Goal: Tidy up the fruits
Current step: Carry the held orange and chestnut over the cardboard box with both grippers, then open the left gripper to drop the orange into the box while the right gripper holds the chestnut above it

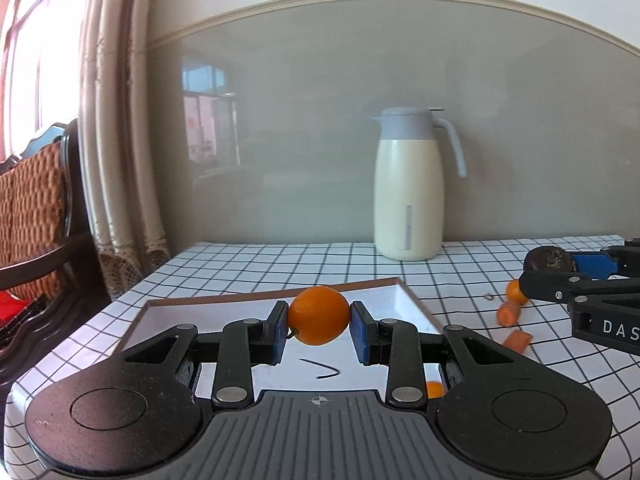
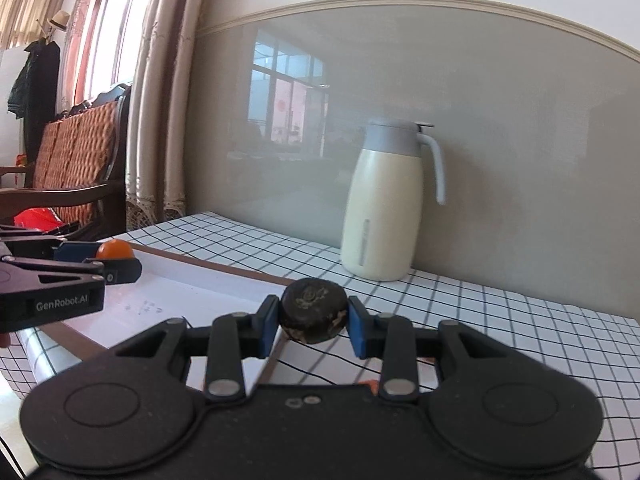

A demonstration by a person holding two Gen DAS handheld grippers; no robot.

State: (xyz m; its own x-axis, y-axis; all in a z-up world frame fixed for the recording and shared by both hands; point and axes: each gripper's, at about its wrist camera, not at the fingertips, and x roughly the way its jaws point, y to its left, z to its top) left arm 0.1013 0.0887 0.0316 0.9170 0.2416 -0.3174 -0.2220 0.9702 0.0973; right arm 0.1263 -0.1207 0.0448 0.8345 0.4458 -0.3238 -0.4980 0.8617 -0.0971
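an orange fruit (image 1: 319, 315) is clamped between the blue pads of the left gripper (image 1: 319, 326) and is carried above the white tray (image 1: 404, 300), clear of its floor; a dark, wrinkled round fruit (image 2: 312, 310) is clamped in the same way by the right gripper (image 2: 312, 322), which is held over the near corner of the tray, above the brown rim and the checked table (image 2: 500, 320); both fruits are thus lifted but neither is set down yet; the tray floor that can be seen is almost bare, apart from a thin dark curved mark and one small orange thing (image 1: 435, 389) glimpsed low behind the left gripper's linkage, whose nature cannot be told; out on the table, to the right of the tray, several orange pieces (image 1: 509, 313) are left lying, one rounder and two that look cut, so more sorting seems to remain; a cream jug (image 1: 408, 188) with a grey lid is stood against the wall, well apart from the work; the task is judged to be in an early to middle stage: two fruits are in transit, placement in the tray is likely the step in hand, and the loose pieces on the table are still to be gathered.
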